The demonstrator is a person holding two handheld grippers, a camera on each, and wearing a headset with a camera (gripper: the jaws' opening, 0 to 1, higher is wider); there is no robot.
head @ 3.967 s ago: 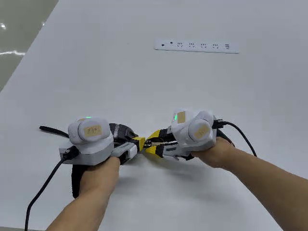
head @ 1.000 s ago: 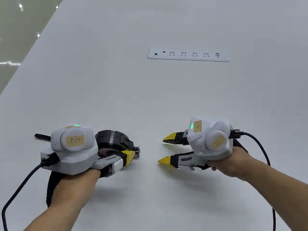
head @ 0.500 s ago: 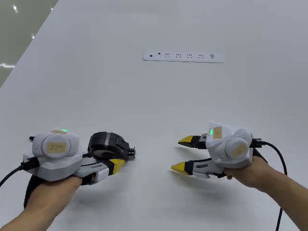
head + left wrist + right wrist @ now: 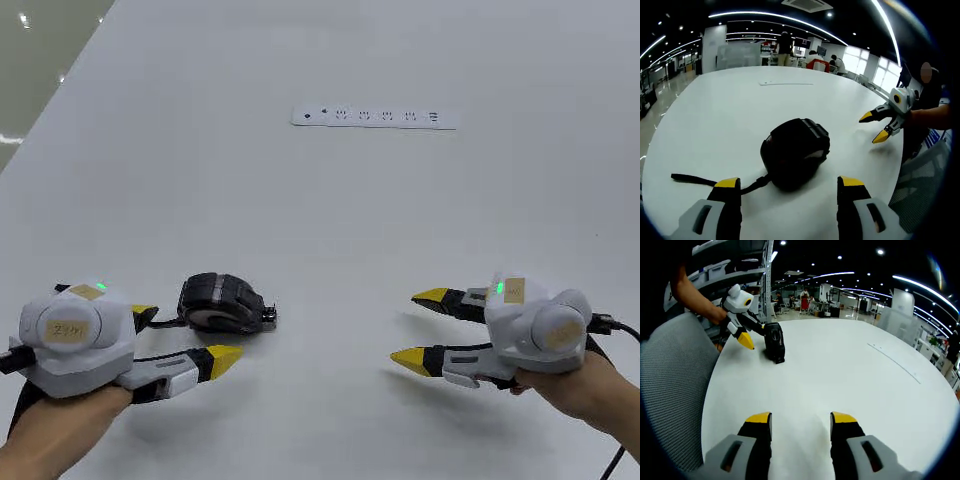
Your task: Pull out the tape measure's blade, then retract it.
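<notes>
Our left gripper (image 4: 185,333) is open and holds nothing. Its two yellow-tipped jaws stand wide apart. It sits low on the left side of the white tabletop (image 4: 330,220), and a hand grips it from behind.

Just past its tips lies the black tape measure (image 4: 222,303). The tape measure rests on the tabletop on its own, near the left gripper, and the jaws do not touch it. In the left gripper view, the tape measure (image 4: 796,152) sits in front of the gap between the two jaws. A thin black strap (image 4: 695,179) runs from it off to the left. The blade is rolled up inside, and only its small end hook (image 4: 269,315) pokes out on the side toward the right gripper.

Our right gripper (image 4: 420,327) is open too, and nothing is in it. It sits on the right side of the tabletop, well apart from the tape measure, with its yellow tips pointing toward it. In the right gripper view, the tape measure (image 4: 774,341) is far off across the tabletop, beside the other gripper.

A long white power strip (image 4: 375,117) lies flat at the far side of the tabletop, well away from everything else.
</notes>
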